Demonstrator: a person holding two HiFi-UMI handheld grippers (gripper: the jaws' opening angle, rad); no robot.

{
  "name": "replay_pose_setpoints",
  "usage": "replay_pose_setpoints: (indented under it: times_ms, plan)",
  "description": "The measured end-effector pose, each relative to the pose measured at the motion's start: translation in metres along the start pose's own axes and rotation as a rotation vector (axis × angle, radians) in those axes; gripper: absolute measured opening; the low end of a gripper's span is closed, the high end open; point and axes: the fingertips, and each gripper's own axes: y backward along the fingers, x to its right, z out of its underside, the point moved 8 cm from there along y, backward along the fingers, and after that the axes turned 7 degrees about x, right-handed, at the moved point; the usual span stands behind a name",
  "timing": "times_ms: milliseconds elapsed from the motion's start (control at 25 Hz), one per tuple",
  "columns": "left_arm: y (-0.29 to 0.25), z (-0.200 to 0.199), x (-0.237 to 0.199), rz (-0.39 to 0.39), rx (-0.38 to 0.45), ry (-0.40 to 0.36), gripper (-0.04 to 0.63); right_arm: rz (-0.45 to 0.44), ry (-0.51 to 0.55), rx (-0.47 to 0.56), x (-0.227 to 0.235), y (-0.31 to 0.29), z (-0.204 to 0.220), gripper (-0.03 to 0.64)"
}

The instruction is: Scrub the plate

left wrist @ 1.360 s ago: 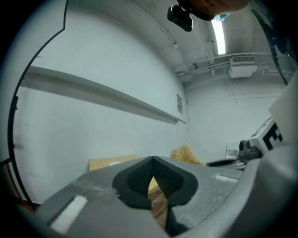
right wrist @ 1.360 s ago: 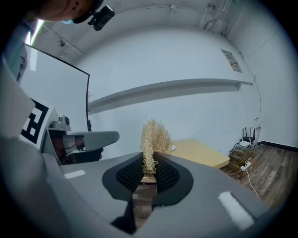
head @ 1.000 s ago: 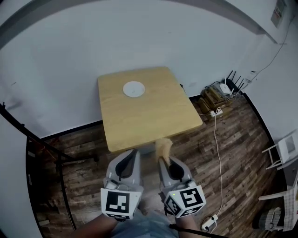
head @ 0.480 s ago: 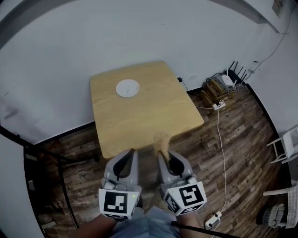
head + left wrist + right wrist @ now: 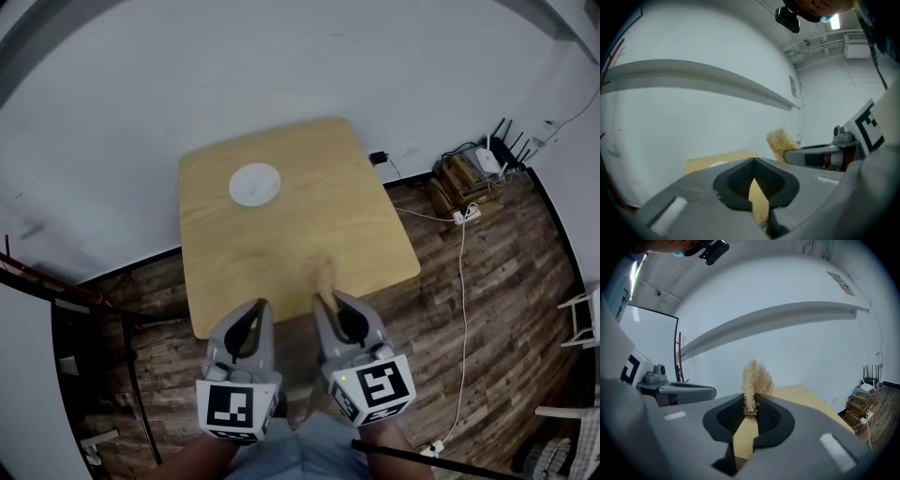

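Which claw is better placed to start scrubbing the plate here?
Right. The right claw is clamped on the straw-coloured scrubber, while the left claw is shut on nothing. Both hang short of the plate, neither clearly nearer.

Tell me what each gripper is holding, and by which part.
The right gripper pinches a tan fibrous scrubber by its lower end, the bushy top sticking out past the jaws. The left gripper holds nothing; its jaws are shut.
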Motion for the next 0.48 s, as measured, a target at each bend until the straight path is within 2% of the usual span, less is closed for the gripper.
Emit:
replay_pose_setpoints:
  times_ms: [280,480]
  plan:
    - [-0.044,-0.02,0.02,-0.058,-0.003,-0.019,0.02,-0.066,-0.018,0.002,0.05,-0.026,-0.018,0.049]
    - [-0.068,-0.035,0.02,-0.096,0.026,-0.057,0.02,-0.119,-0.02,0.011,0.073,-0.045,-0.032,0.049]
